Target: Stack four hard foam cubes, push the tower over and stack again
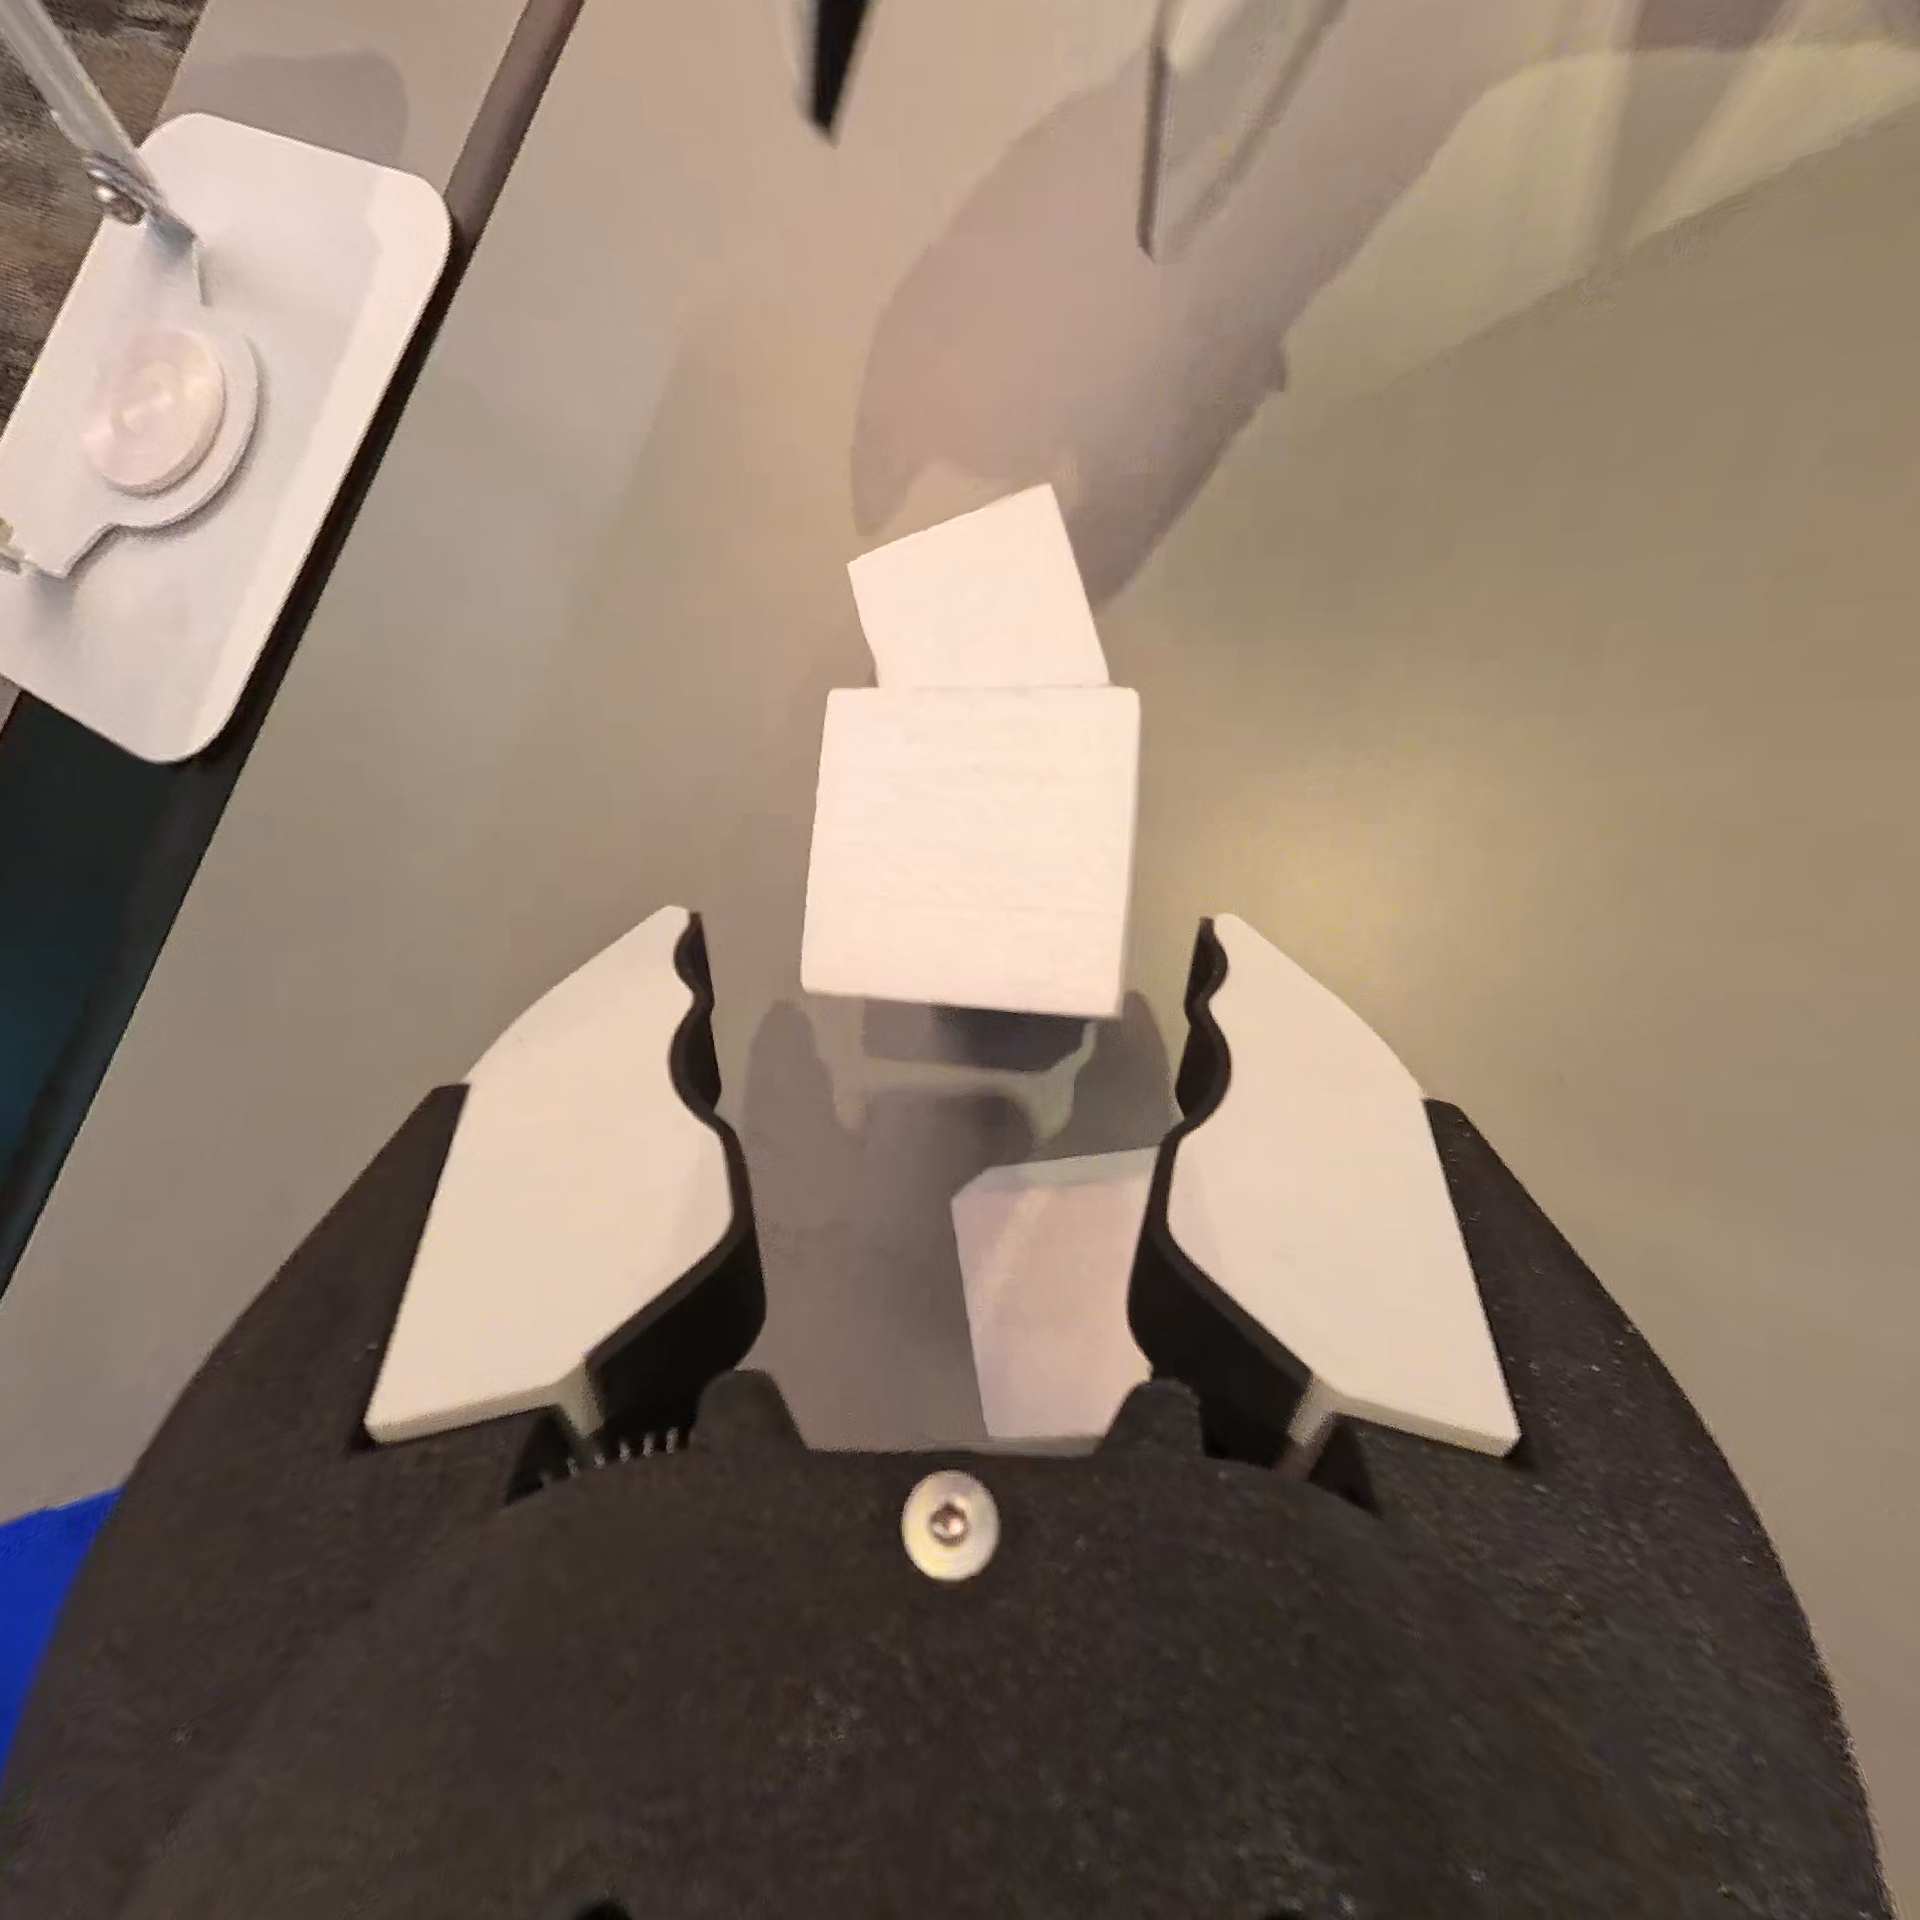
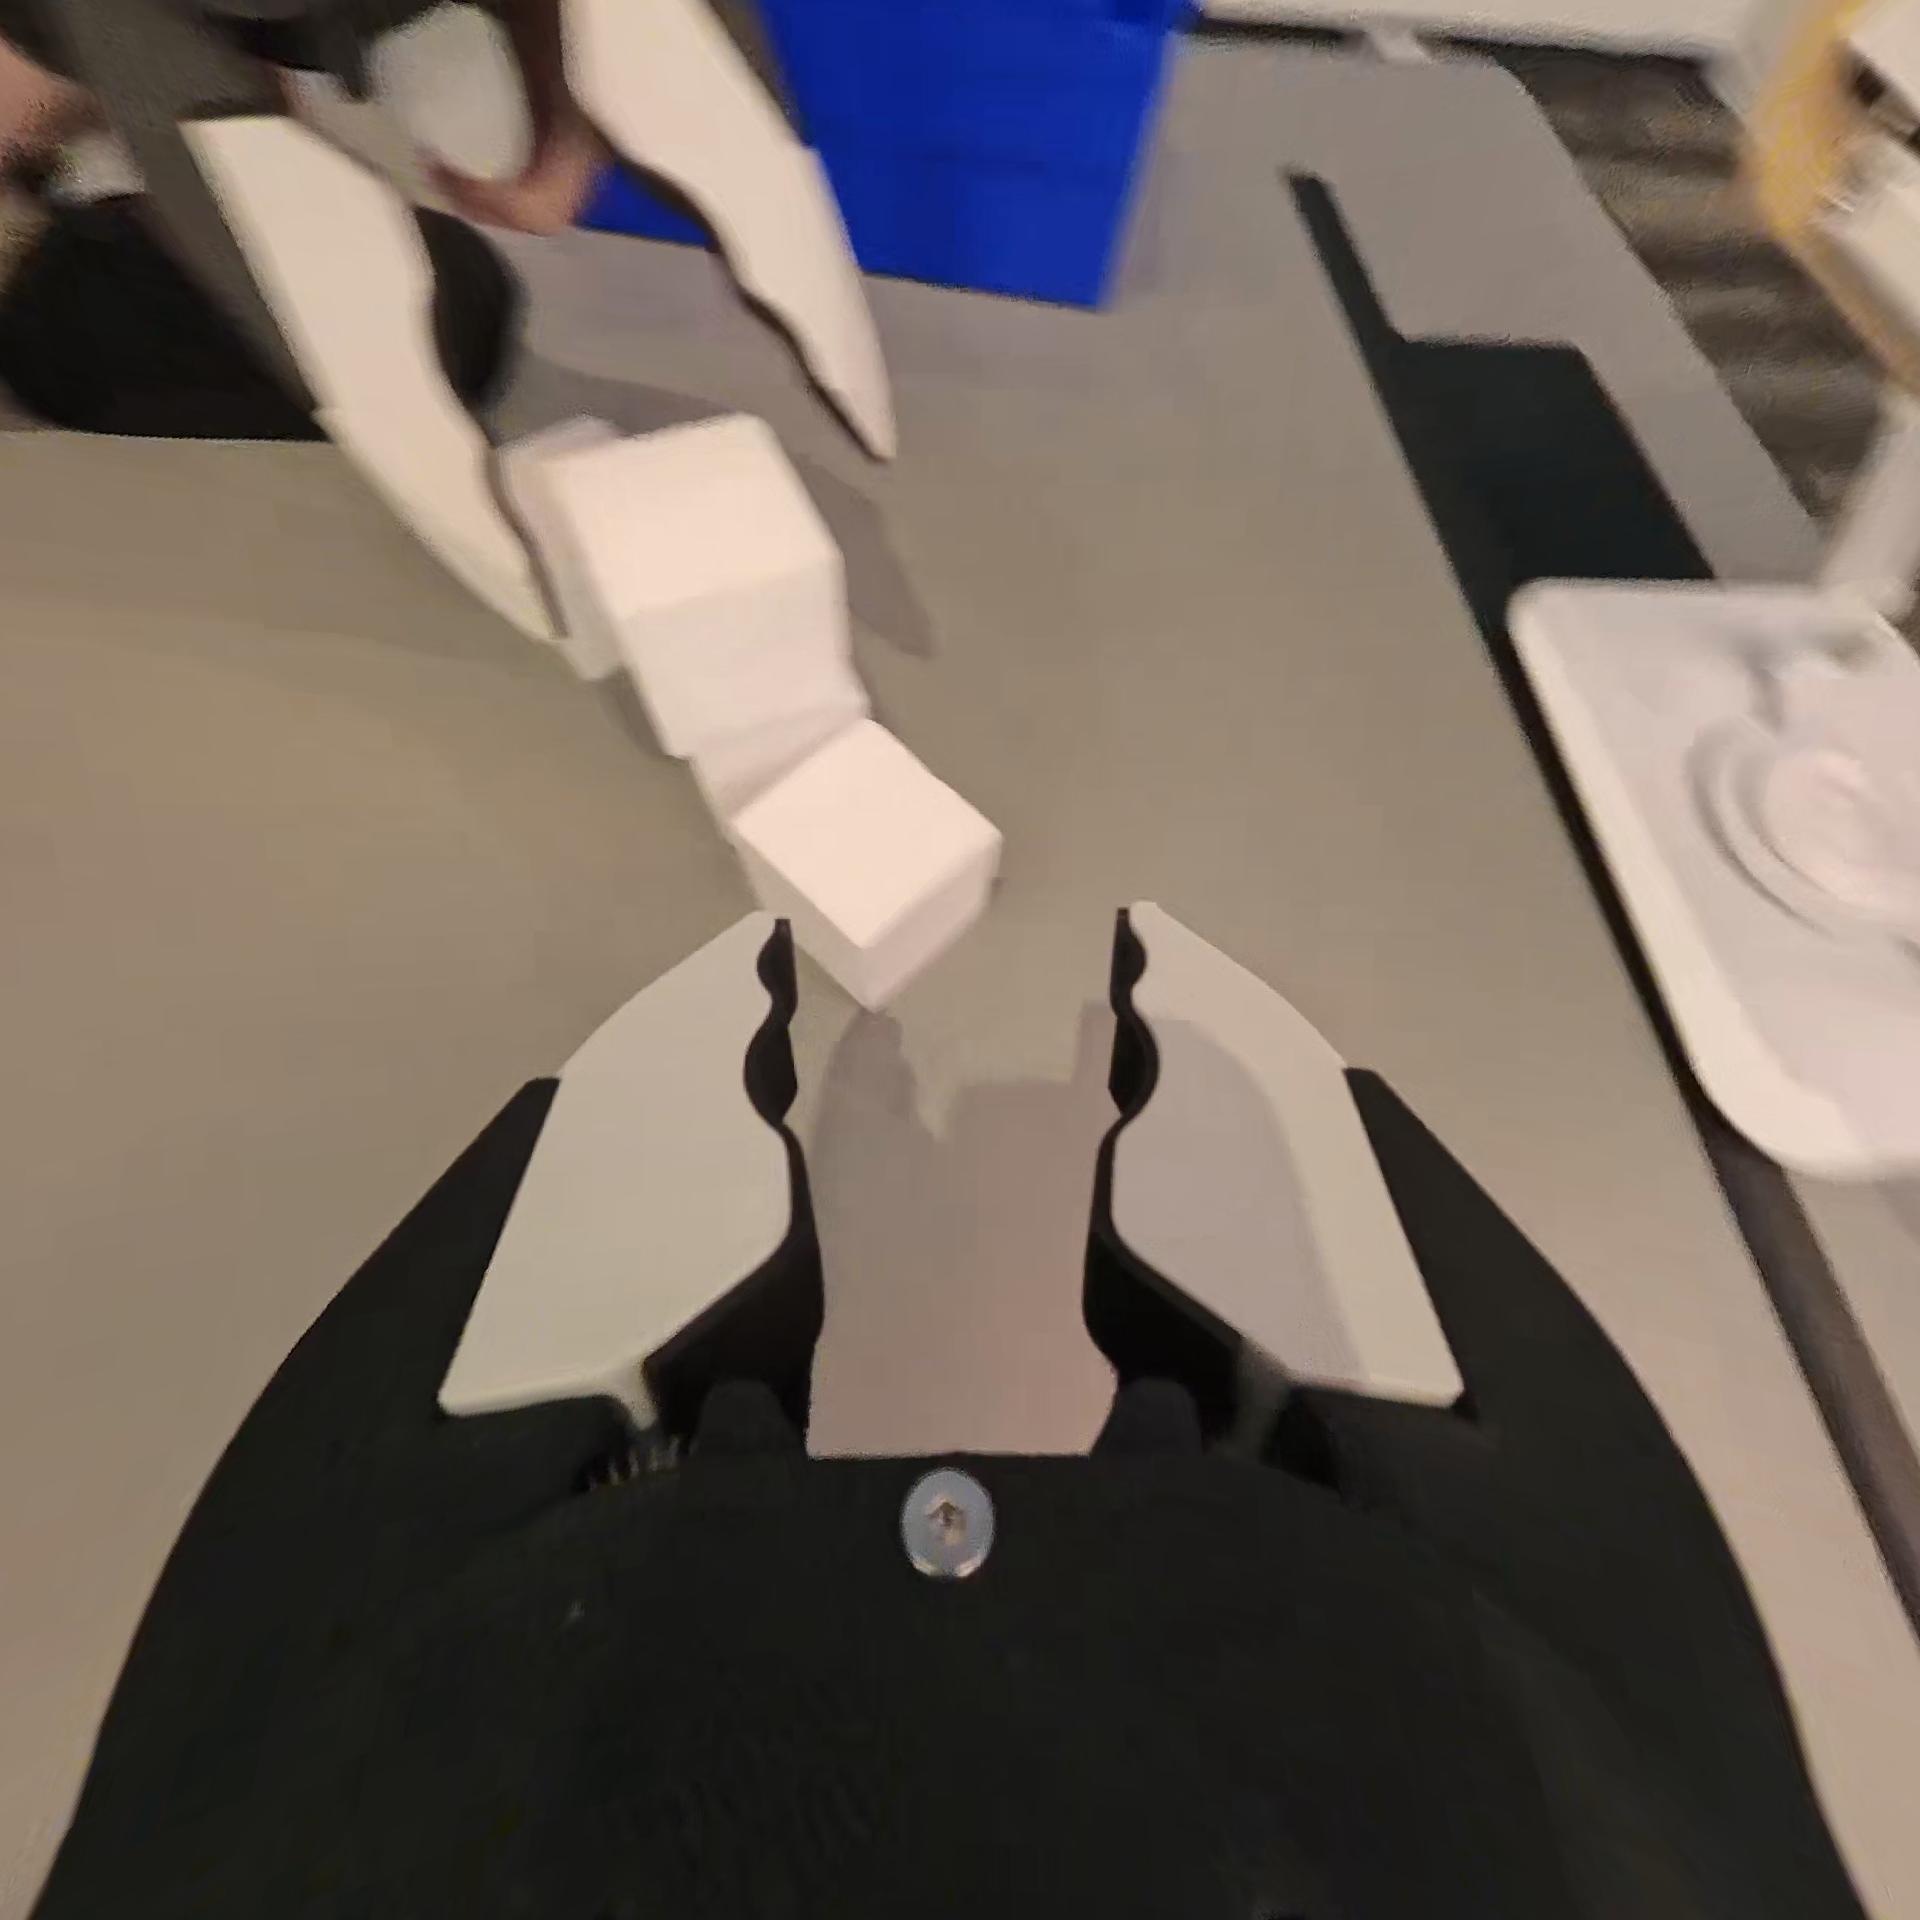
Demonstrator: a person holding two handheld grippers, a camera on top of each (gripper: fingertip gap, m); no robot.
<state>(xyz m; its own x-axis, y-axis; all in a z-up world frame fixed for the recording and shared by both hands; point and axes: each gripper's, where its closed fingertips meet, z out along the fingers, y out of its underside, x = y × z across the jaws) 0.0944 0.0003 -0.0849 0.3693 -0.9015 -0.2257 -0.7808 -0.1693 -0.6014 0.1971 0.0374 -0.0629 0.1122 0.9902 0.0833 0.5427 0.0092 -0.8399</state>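
White foam cubes tumble in a leaning column on the grey table. In the right wrist view three show clearly: an upper cube, a middle cube and a low cube tipped on its corner just before my right gripper, which is open and empty. My left gripper is open, with its near finger against the upper cubes. In the left wrist view, the left gripper is open, with one cube just ahead, another beyond, and a blurred cube between the fingers.
A white stand base sits at the table's side, also in the right wrist view. A blue bin stands at the far edge. A dark gap runs along the table's right side. A hand holds the left gripper. The left gripper's tips are roughly 12 cm from the right gripper's.
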